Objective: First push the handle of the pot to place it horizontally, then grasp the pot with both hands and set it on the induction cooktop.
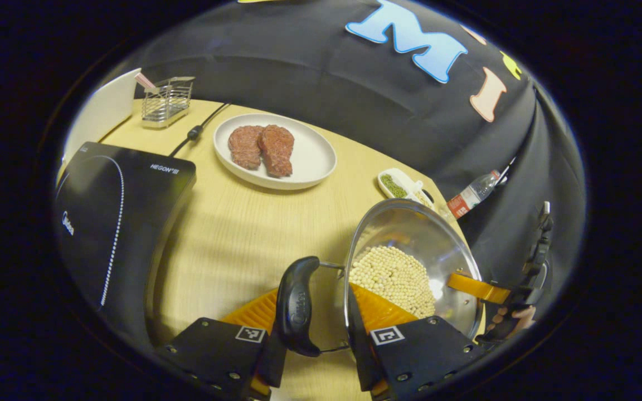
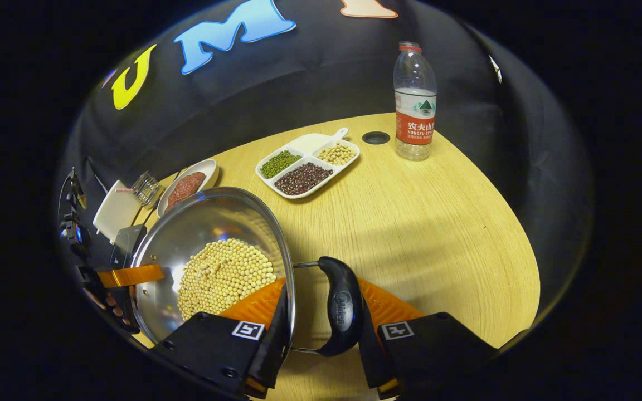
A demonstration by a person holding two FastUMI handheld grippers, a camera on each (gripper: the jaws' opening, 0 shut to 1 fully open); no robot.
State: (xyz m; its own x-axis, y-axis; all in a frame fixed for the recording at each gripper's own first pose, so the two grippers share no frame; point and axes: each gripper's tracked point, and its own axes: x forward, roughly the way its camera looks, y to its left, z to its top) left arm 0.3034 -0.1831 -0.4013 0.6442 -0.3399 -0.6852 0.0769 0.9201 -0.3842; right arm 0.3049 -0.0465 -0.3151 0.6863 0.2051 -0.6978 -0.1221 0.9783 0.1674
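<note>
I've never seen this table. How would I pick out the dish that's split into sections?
Start at the tall water bottle standing at the far edge of the wooden table. Just beside it, toward the round plate of meat, lies the white divided tray with a small handle. Unlike the plate and the steel pot, it is rectangular and holds green, dark red and pale beans in separate compartments.

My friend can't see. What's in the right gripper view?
The right hand-held gripper straddles the steel pot's black side handle; soybeans fill the pot. Behind on the wooden table sit a bean tray and water bottle.
</note>
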